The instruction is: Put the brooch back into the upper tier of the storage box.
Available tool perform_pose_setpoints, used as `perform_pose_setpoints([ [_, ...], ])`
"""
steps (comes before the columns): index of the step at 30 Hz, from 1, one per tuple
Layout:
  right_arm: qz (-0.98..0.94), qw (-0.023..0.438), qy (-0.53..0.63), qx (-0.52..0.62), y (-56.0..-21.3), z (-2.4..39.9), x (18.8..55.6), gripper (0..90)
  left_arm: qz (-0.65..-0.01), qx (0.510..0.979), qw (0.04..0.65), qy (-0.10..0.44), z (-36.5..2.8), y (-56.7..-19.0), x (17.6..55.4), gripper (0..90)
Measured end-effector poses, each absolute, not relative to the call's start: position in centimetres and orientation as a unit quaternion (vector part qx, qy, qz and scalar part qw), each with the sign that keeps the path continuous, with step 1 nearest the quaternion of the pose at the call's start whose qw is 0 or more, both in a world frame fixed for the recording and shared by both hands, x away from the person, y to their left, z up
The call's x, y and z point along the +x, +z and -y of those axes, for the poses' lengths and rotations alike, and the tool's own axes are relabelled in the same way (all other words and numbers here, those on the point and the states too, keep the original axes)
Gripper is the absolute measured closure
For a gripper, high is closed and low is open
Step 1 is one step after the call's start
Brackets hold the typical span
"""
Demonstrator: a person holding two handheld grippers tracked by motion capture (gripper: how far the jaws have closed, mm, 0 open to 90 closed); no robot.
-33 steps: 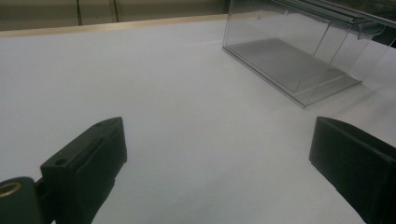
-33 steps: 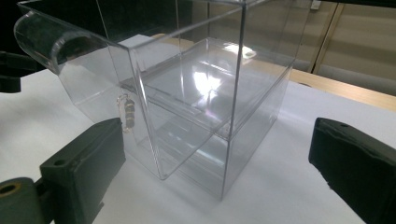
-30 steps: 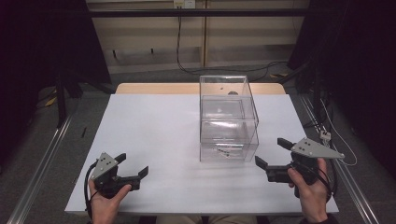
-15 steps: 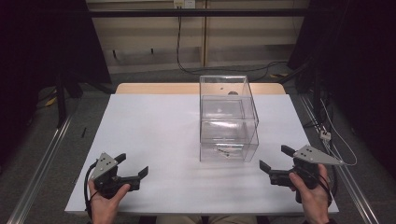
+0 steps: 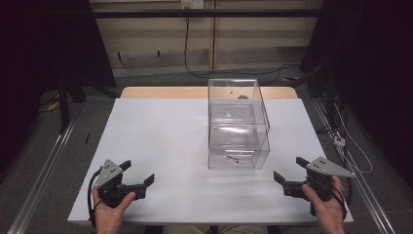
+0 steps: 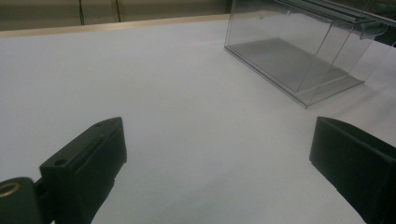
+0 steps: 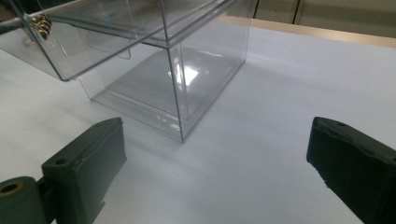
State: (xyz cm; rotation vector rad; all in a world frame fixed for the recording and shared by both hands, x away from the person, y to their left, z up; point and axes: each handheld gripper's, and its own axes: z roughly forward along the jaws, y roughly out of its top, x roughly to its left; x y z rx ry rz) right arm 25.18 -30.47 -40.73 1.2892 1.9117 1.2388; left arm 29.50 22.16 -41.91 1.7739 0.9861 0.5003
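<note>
Approach stage, nothing grasped yet: both claws sit low over the near edge of the white counter, one toward each near corner, with the clear acrylic drawer box standing between them but farther in, right of the counter's middle and running toward the far edge. The left claw is spread wide, jaws well apart, holding nothing and touching nothing; in the left gripper view bare counter lies between its jaws and the box is off to the upper right, well apart. The right claw is also spread wide and empty, near the box's near right corner but not touching it; in the right gripper view that corner stands just ahead between the jaws. The box looks like two stacked drawers; the upper one juts out a bit, and there is a small dark-gold object at its front, maybe a knob or something inside, too small to tell. Judgement: work is at the start. Next move likely needs the right claw to go forward to the drawer front, line up on its lip, then close; the left may need to steady the box so it doesn't slide.
</note>
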Motion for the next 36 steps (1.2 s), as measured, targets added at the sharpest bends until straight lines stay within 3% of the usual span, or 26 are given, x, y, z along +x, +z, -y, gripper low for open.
perform_pose_setpoints([
  [14,-0.697,0.265,0.443,0.497,-43.3,31.0,25.2,5.8,-0.406,0.737,0.499,0.209,-22.2,-41.9,29.4,3.7],
  [36,-0.707,0.28,0.409,0.504,-44.2,30.9,25.5,5.8,-0.412,0.734,0.498,0.21,-22.8,-41.9,29.7,3.7],
])
